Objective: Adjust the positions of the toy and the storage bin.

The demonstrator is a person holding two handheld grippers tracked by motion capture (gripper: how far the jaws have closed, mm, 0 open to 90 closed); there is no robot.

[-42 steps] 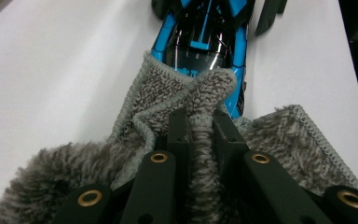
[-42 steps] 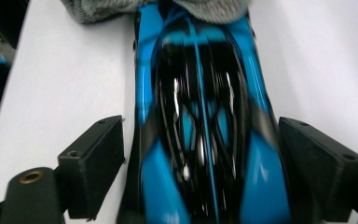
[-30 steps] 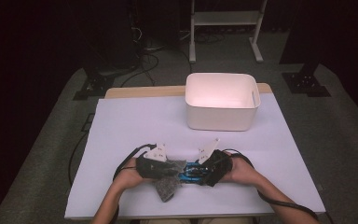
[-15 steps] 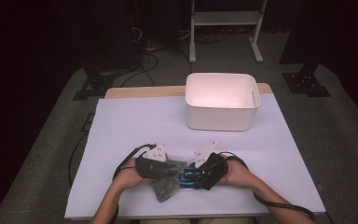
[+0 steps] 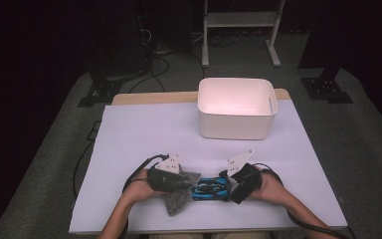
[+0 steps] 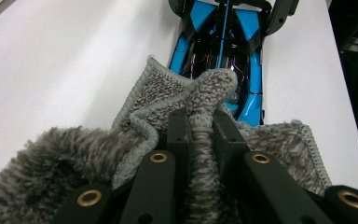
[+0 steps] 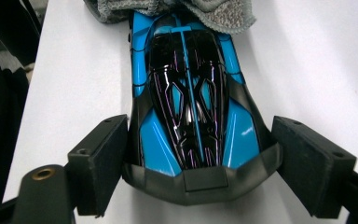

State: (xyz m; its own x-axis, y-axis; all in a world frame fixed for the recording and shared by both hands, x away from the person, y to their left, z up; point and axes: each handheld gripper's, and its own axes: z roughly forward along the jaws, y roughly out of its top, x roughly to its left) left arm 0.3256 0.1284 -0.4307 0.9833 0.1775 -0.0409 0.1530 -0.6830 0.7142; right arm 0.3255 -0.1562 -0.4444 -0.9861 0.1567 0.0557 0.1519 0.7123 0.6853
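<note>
Your white table (image 5: 144, 134) carries a blue and black toy car (image 5: 210, 188) between your two grippers, a grey cloth (image 5: 178, 201) lying partly on it under your left gripper (image 5: 186, 183), and a white bin (image 5: 237, 108) well beyond both.

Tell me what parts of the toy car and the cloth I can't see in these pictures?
- Car wheels and underside: hidden by its own body in the right gripper view.
- One end of the car: covered by the cloth in the left gripper view.
- Cloth's near part: cut off by the bottom edge there.
- Car details in the high view: too small, between the left gripper and right gripper.
- Bin floor: washed out by glare.
</note>
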